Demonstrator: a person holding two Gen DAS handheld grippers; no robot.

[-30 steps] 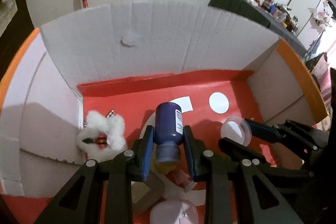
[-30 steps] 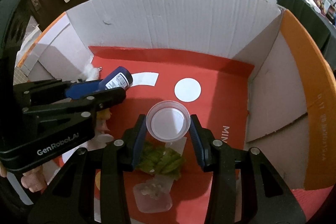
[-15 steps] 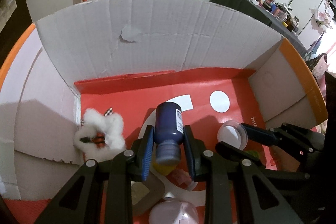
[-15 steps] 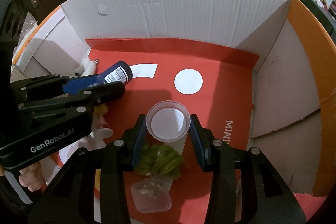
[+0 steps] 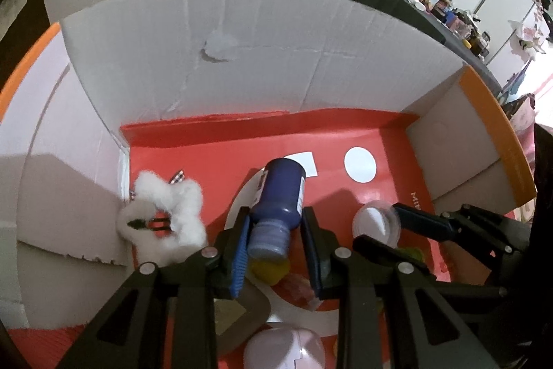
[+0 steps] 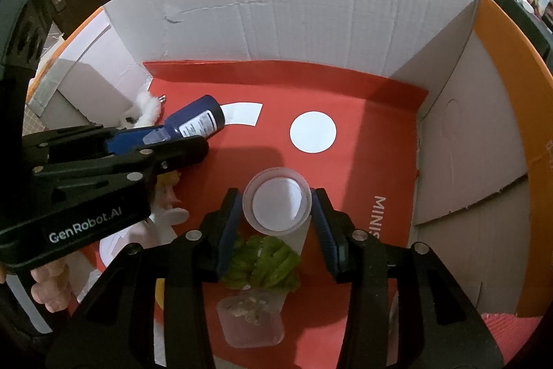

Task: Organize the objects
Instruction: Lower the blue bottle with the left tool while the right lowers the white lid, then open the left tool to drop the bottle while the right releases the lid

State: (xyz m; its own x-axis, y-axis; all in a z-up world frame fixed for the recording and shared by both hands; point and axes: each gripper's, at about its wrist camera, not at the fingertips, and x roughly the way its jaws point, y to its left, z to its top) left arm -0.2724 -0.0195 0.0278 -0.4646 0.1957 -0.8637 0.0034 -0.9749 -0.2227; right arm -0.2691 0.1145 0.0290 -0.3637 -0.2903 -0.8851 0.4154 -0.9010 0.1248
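My left gripper [image 5: 274, 242] is opening around the blue bottle [image 5: 278, 196], and my right gripper [image 6: 274, 210] is opening around the clear cup [image 6: 276, 204], both over the red box floor [image 6: 363, 168]. I think the pads have let go, but it is hard to see. The round bottle could roll, and the cup could tip onto the green leaves [image 6: 266, 261].

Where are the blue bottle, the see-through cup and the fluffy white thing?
blue bottle [image 5: 280, 192], left wrist view, on its dark body.
clear cup [image 6: 276, 203], right wrist view, on its white bottom.
fluffy white thing [image 5: 183, 206], left wrist view, on its fur.
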